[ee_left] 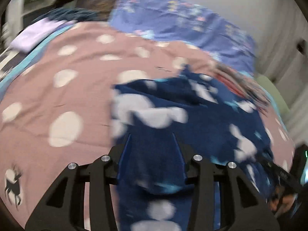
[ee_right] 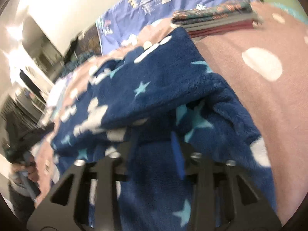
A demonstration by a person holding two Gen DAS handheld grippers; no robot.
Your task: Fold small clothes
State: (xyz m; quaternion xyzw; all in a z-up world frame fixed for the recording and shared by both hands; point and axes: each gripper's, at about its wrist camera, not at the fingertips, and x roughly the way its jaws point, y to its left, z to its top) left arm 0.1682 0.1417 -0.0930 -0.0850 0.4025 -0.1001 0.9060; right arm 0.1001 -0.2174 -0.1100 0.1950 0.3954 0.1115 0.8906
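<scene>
A dark blue fleece garment with white and light blue stars lies crumpled on a pink bedspread with white spots. My left gripper hovers over the garment's near edge, its fingers apart. Blue fabric shows between them, but the pads are not pressing on it. In the right wrist view the same garment is folded over itself in thick layers. My right gripper is closed on a strip of the fleece that runs between its fingers. Both views are blurred.
A blue-purple patterned quilt covers the far side of the bed. A stack of folded clothes sits beyond the garment. A lilac folded piece lies far left. A hand shows at the lower right edge.
</scene>
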